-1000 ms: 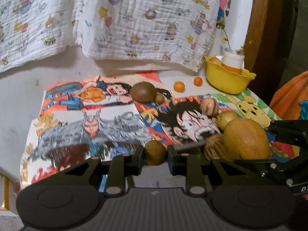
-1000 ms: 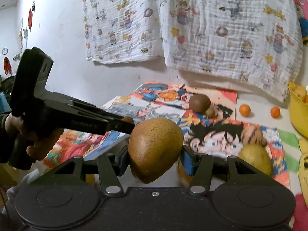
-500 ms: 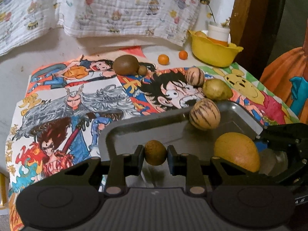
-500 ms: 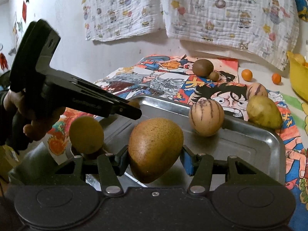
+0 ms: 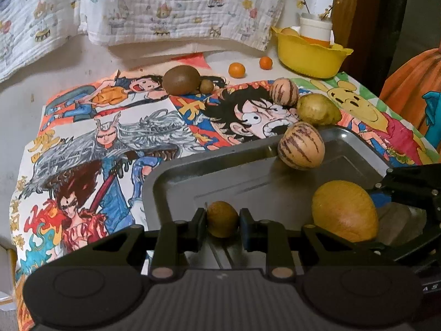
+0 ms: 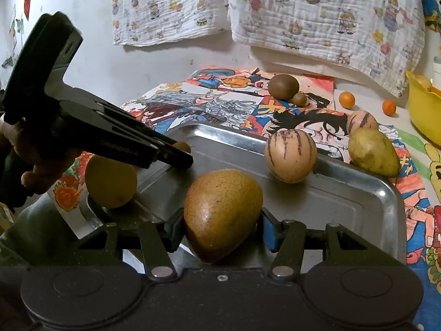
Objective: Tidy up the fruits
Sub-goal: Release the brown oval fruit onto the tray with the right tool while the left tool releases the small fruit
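Observation:
My left gripper [image 5: 222, 220] is shut on a small brown-green fruit [image 5: 222, 222], held just above the near part of a metal tray [image 5: 248, 171]. My right gripper [image 6: 222, 230] is shut on a large brown pear-shaped fruit [image 6: 223, 212] over the same tray [image 6: 344, 201]. A striped round fruit [image 6: 289, 155] lies in the tray by its far rim. At the tray's left corner sits a yellow fruit [image 6: 110, 180], under the left gripper's arm. The person's hand [image 6: 33, 165] holds that gripper.
On the cartoon-print cloth [image 5: 110, 138] beyond the tray lie a yellow-green fruit [image 5: 317, 109], a second striped fruit [image 5: 284, 91], a kiwi [image 5: 180, 79] with a small brown fruit [image 5: 206, 85], and two small oranges [image 5: 236, 69]. A yellow bowl [image 5: 308, 55] stands at the back right.
Both grippers have come down with their fruits and tipped toward the tray, which has come into view beneath them. In the last half second they have hardly moved.

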Action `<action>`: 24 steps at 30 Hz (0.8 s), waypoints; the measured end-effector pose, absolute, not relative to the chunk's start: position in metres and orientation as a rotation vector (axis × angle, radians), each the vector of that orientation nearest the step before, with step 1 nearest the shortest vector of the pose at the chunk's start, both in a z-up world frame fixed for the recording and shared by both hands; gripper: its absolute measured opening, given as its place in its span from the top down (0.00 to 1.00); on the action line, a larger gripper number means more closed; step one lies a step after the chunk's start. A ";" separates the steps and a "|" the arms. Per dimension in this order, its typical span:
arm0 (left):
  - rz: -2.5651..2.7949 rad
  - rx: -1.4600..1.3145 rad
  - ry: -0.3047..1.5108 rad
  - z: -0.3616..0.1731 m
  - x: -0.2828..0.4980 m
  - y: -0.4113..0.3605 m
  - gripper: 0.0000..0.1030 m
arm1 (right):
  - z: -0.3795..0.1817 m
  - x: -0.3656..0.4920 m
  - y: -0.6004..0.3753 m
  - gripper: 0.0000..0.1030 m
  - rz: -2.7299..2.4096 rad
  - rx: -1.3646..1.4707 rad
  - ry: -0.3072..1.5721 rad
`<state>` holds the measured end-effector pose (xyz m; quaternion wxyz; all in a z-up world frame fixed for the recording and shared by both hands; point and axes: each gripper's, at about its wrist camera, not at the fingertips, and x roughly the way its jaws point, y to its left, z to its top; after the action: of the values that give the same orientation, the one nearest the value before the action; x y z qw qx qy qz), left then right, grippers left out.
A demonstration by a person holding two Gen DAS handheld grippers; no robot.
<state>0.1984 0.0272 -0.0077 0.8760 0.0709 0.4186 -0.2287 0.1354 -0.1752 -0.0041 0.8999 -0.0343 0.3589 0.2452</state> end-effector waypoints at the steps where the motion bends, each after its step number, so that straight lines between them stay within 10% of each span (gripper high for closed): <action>1: -0.476 0.148 0.872 -0.008 0.198 0.027 0.72 | -0.004 0.136 -0.175 0.44 0.508 -0.072 0.742; 13: -0.477 0.125 0.882 -0.008 0.199 0.031 0.66 | -0.005 0.136 -0.176 0.44 0.497 -0.046 0.738; 18: -0.459 0.088 0.859 -0.006 0.194 0.036 0.30 | -0.006 0.134 -0.178 0.44 0.494 -0.026 0.733; 24: -0.471 0.054 0.805 0.002 0.182 0.041 0.10 | -0.007 0.132 -0.181 0.34 0.504 0.022 0.728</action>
<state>0.1815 0.0414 0.0020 0.8928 0.0258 0.3881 -0.2270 0.1317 -0.1813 -0.0066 0.9036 0.0109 0.3521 0.2437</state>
